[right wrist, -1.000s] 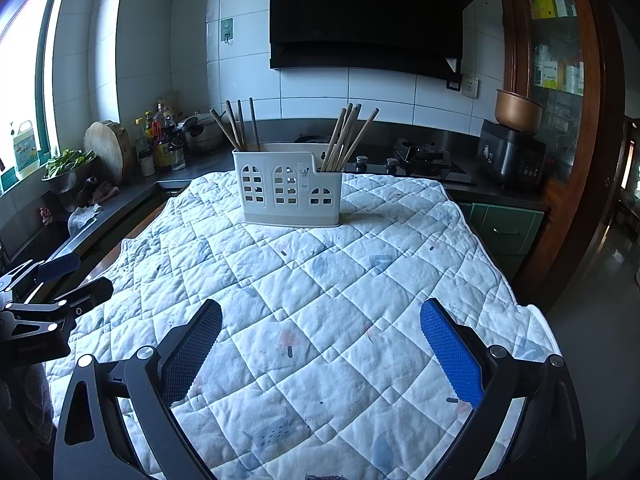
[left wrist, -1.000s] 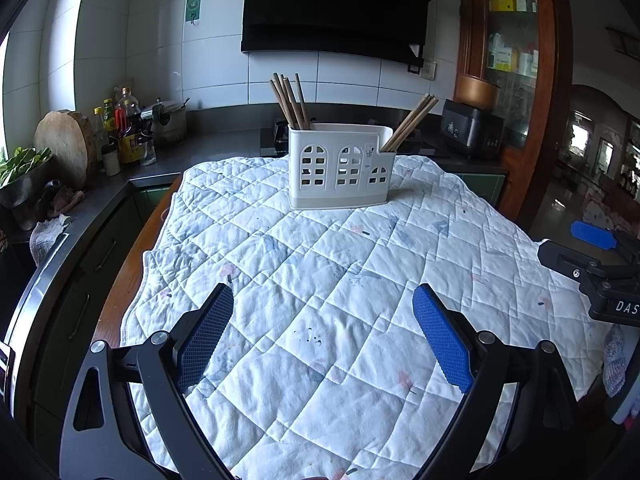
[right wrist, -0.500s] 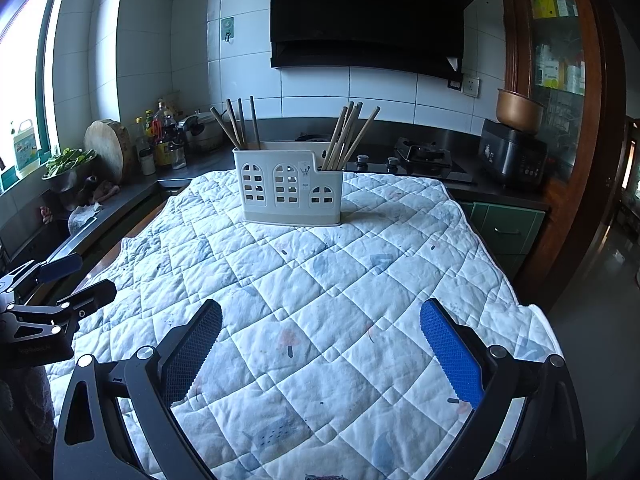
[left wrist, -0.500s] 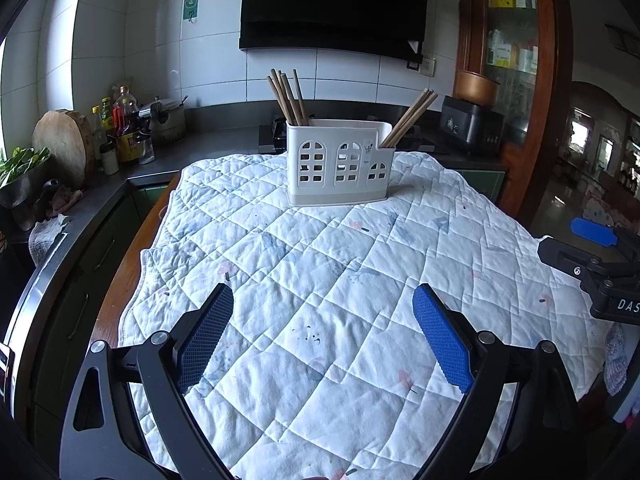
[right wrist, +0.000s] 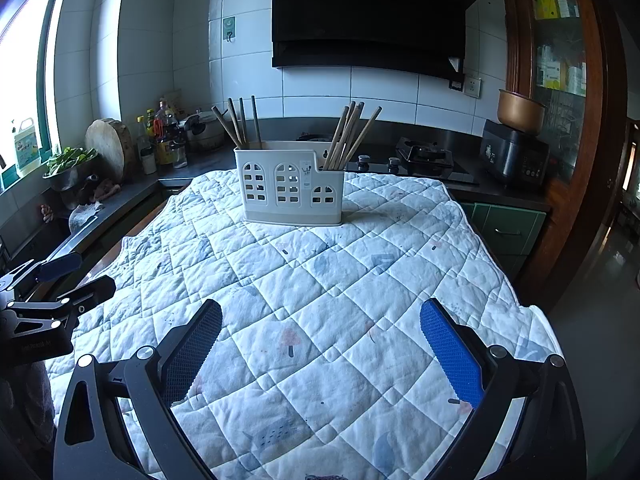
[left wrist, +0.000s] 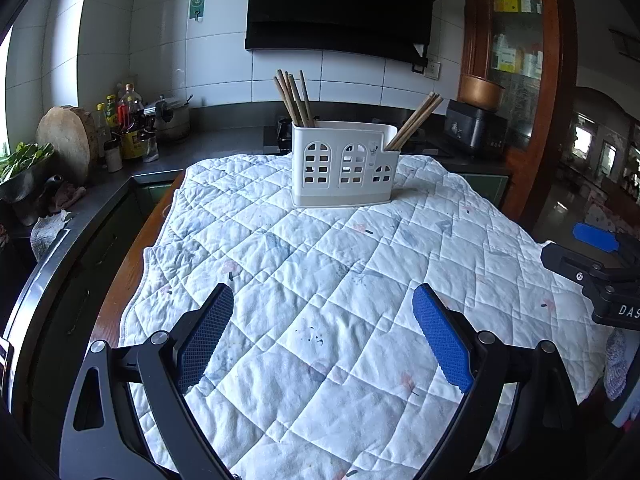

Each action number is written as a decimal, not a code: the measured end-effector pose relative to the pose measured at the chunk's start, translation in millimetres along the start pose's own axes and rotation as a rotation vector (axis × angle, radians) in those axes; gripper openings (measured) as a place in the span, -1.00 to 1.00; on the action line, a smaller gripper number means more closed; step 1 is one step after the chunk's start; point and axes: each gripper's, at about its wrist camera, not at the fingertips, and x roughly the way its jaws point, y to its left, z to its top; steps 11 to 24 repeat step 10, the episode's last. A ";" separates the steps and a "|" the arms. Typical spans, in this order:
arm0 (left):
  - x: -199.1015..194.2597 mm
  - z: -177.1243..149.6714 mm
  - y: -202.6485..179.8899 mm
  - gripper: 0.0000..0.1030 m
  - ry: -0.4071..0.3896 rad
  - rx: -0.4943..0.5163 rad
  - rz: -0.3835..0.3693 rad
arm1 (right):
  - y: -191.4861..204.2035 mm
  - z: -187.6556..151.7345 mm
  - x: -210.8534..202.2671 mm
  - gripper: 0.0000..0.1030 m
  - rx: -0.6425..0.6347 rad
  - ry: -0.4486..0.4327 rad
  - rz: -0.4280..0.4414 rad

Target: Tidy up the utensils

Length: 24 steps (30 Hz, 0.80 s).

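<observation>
— Status of both tools, please

— Left gripper (left wrist: 323, 336): jaws spread wide, nothing between them. It hangs over the near part of the quilted cloth (left wrist: 328, 264), blue pads (left wrist: 442, 338) facing inward. Right gripper (right wrist: 320, 350): same condition, jaws released and empty, above the near edge of the cloth. Each tool shows at the margin of the other's view, the right one at the right edge of the left view, the left one at the left edge of the right view

— Position of the utensils?

— White utensil caddy (right wrist: 291, 182) stands upright on the far part of the cloth, well apart from both tools. Its front wall carries arched window cut-outs, and the right section is lower than the left. One bundle of chopsticks (right wrist: 239, 122) rises from the left end and leans left. A second bundle of chopsticks (right wrist: 352, 134) stands in the lower right section and leans right. The internal compartment layout cannot be made out from here

— Surroundings?

— Dark countertop (right wrist: 188, 166) runs behind and to the left of the table. Round wooden chopping board (right wrist: 109, 148) leans upright near the window, with bottles (right wrist: 162, 136) just beside it and a bowl of greens (right wrist: 70, 162) nearer the window. Black range hood (right wrist: 370, 16) hangs on the tiled wall above a gas hob (right wrist: 426, 158). Dark rice cooker (right wrist: 514, 158) sits at the right, a copper-coloured pot (right wrist: 520, 112) resting on top of it
</observation>
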 end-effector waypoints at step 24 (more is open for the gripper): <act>-1.2 2.1 0.4 0.76 0.015 0.005 -0.007 | 0.2 0.1 -0.2 0.86 -0.001 0.000 -0.001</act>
